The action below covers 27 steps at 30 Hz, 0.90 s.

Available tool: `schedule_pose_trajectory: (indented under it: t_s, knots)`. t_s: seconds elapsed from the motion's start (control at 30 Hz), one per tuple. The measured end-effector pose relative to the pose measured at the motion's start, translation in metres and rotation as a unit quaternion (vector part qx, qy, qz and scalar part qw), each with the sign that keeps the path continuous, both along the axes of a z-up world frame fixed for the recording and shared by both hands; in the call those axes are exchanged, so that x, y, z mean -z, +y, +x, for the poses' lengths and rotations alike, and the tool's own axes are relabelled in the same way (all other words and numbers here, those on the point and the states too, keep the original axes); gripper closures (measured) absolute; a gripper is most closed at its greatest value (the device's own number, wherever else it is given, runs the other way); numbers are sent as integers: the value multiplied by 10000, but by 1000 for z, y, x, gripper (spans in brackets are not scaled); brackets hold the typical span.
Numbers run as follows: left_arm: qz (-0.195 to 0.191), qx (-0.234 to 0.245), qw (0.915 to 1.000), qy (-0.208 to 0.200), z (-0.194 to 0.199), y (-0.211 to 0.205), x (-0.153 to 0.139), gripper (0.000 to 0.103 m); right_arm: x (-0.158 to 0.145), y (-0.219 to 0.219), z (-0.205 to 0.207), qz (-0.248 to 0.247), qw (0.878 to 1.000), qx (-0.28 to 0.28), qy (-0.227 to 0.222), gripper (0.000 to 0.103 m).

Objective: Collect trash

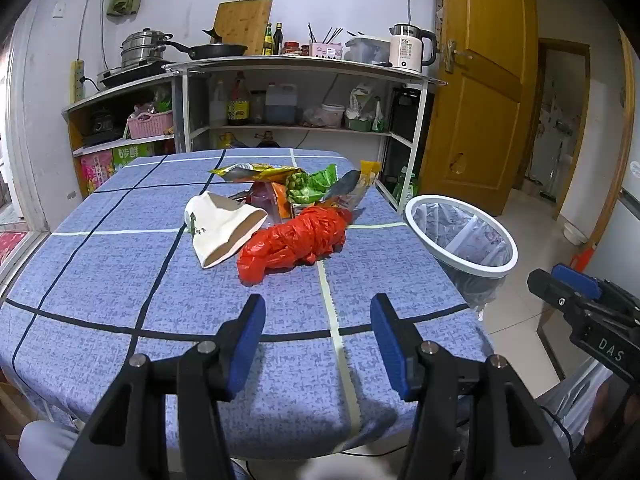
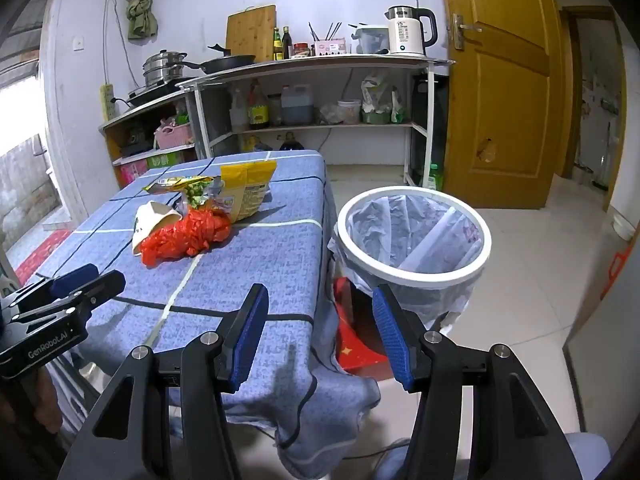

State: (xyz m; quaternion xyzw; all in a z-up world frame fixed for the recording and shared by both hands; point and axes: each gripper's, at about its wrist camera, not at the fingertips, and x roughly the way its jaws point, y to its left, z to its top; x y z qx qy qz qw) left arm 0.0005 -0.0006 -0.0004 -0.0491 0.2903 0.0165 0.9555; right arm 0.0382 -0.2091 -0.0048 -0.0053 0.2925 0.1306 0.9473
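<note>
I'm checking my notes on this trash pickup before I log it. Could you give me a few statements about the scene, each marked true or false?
1. The left gripper is open and holds nothing. True.
2. The red plastic bag is already in the trash bin. False: it lies on the table.
3. The bin stands on the floor beside the table. True.
4. The right gripper is shut on the paper cup. False: it is open and empty; the cup lies on the table.

I see a white kettle on the shelf against the back wall, beside a frying pan and steel pots (cutting board leaning behind). Yellow door stands right.
</note>
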Motion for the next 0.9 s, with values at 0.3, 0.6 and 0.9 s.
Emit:
schedule_pose_trajectory:
  t_s: [0.3, 0.6, 0.9]
  knots:
    - [-13, 2, 10000, 8, 0, -1, 0, 46, 0, -1, 0, 2, 10000, 4, -10, 48]
    - [-19, -1, 10000, 7, -3, -6, -3, 46, -1, 0, -1, -15, 10000, -14, 8, 48]
    - [-31, 10, 10000, 11, -3, -5, -2, 46, -1, 0, -1, -17, 10000, -14, 14, 48]
